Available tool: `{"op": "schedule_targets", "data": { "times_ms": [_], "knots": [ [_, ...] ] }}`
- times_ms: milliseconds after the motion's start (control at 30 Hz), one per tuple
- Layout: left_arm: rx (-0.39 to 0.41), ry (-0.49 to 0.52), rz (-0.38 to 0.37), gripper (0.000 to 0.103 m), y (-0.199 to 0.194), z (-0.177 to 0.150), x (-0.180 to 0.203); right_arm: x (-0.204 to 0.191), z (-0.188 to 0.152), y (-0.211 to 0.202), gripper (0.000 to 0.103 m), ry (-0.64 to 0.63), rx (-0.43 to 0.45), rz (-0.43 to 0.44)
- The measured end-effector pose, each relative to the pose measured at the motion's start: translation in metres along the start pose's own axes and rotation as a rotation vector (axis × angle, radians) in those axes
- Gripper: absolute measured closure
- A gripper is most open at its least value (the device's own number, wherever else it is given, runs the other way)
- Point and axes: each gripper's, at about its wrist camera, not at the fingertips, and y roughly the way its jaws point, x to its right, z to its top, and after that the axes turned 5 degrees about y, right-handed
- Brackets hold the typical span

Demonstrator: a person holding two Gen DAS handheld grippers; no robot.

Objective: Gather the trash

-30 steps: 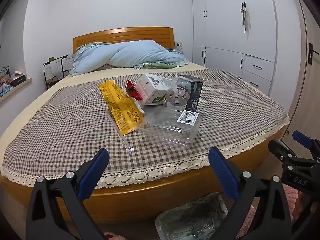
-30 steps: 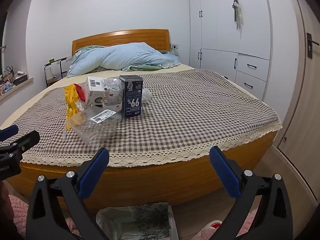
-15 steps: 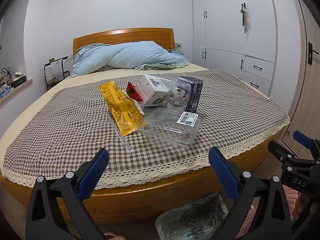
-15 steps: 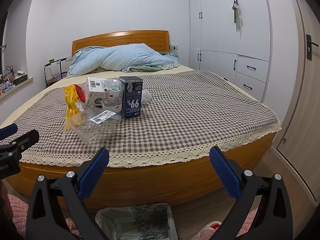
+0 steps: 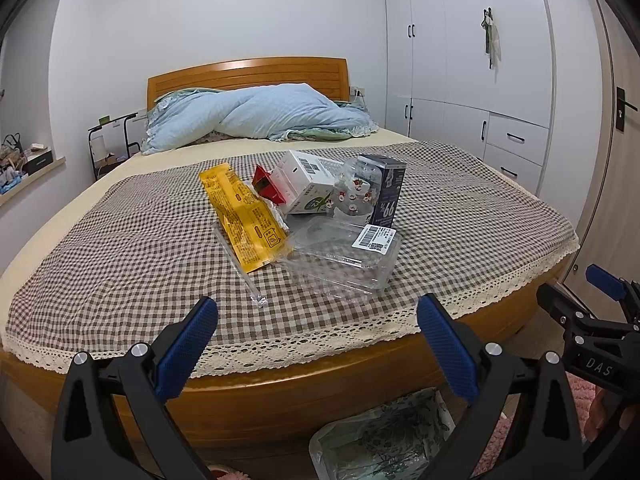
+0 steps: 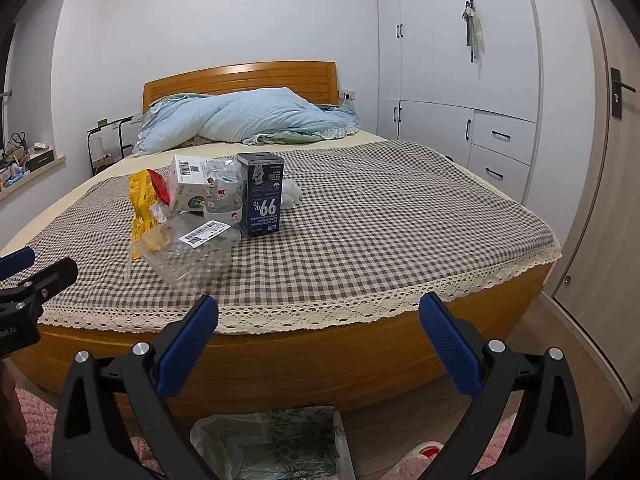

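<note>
A heap of trash lies on the checked bedspread [image 5: 120, 248]: a yellow wrapper [image 5: 244, 216], a clear plastic clamshell box [image 5: 348, 256] with a barcode label, a white carton [image 5: 308, 184], a clear printed cup [image 5: 356, 196] and a dark blue box [image 5: 386, 192] marked 99%. The same blue box [image 6: 262, 200] and clamshell [image 6: 188, 252] appear in the right wrist view. My left gripper [image 5: 316, 344] is open, short of the bed's foot edge, holding nothing. My right gripper [image 6: 318, 346] is open too, to the right of the heap. A lined bin [image 6: 272, 444] stands on the floor below both.
A blue duvet [image 5: 260, 116] lies bunched at the wooden headboard [image 5: 248, 74]. White wardrobes with drawers [image 5: 472, 80] fill the right wall, and a door [image 6: 612, 160] is at far right. A pink rug [image 6: 36, 416] covers the floor near the bin.
Both views have risen and tilted slightly; the trash heap sits a little lower in frame. Nothing on the bed has moved and both grippers stay open.
</note>
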Motion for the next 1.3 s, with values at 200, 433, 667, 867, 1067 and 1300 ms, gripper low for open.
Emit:
{"op": "schedule_targets", "data": {
  "times_ms": [200, 433, 667, 867, 1067, 1300],
  "knots": [
    [0.000, -0.001, 0.001, 0.007, -0.0001, -0.0001, 0.0000, 0.0000, 0.0000, -0.0003, 0.006, 0.000, 0.001, -0.001],
    [-0.007, -0.006, 0.013, 0.007, 0.0022, 0.0000, 0.0000, 0.0012, 0.0001, -0.0013, 0.006, 0.003, 0.002, 0.000],
    [-0.007, -0.014, 0.011, 0.007, 0.0034, 0.0001, -0.0033, 0.0020, -0.0001, -0.0017, 0.006, 0.004, 0.003, 0.000],
    [-0.005, -0.012, 0.015, 0.007, 0.0025, 0.0007, -0.0039, 0.0007, -0.0001, -0.0007, 0.006, 0.001, 0.002, 0.002],
    [-0.002, -0.011, 0.012, 0.007, 0.0022, 0.0021, -0.0037, -0.0008, 0.0004, -0.0002, 0.006, -0.001, 0.002, 0.002],
    [0.003, -0.004, 0.009, 0.007, 0.0007, 0.0042, -0.0018, -0.0011, 0.0010, 0.0002, 0.006, 0.000, 0.003, 0.002]
  ]
}}
